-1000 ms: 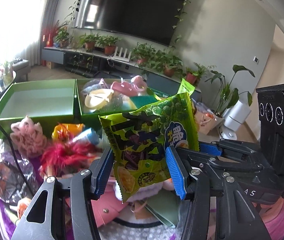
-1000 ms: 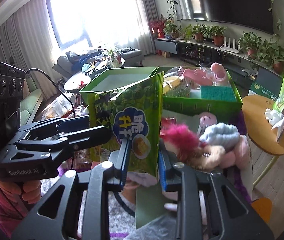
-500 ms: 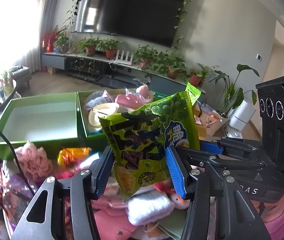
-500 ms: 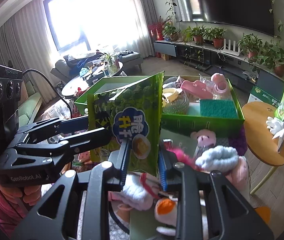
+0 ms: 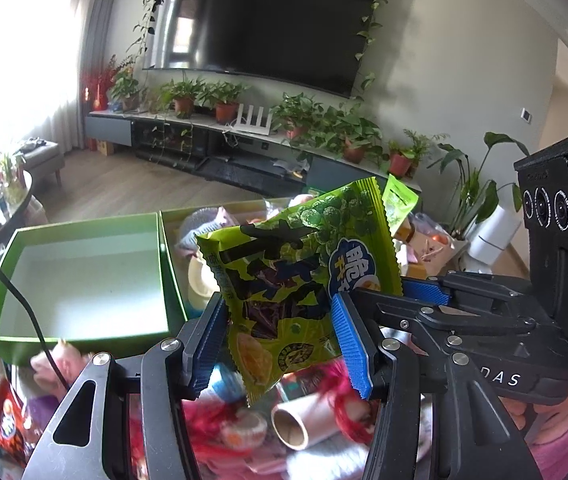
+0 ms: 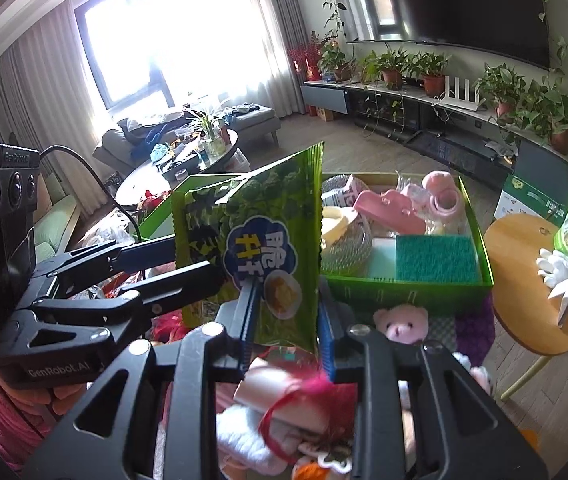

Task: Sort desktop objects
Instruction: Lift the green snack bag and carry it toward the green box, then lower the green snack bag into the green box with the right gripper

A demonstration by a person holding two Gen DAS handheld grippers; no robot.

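The green snack bag (image 5: 300, 280) hangs in the air between the two grippers, above the clutter of toys and in front of the two green boxes. In the left wrist view the left gripper (image 5: 282, 336) has its blue pads on either side of the bag, at about 9 and 3 o'clock of its lower half; the pads look to touch the film, though how firmly they pinch cannot be told. The right gripper (image 6: 286, 320) is closed on the bag's lower edge, its jaws narrow with the film between them, and in its own view the bag (image 6: 256, 248) stands upright at 12 o'clock.

The empty box (image 5: 76, 280) lies at 10 o'clock in the left view, well below the bag. The full box (image 6: 480, 248), holding a green sponge (image 6: 436, 258) and pink items, sits at 2 o'clock in the right view.

The bag is probably light, puffed with air, its film slick and crinkly, its contents brittle. A hard squeeze across the belly could crush the snack or burst the seal. The flat crimped seams at top and bottom seem the safer hold: stiffer, less slippery, with nothing inside to break. One gripper on a seam should carry it.
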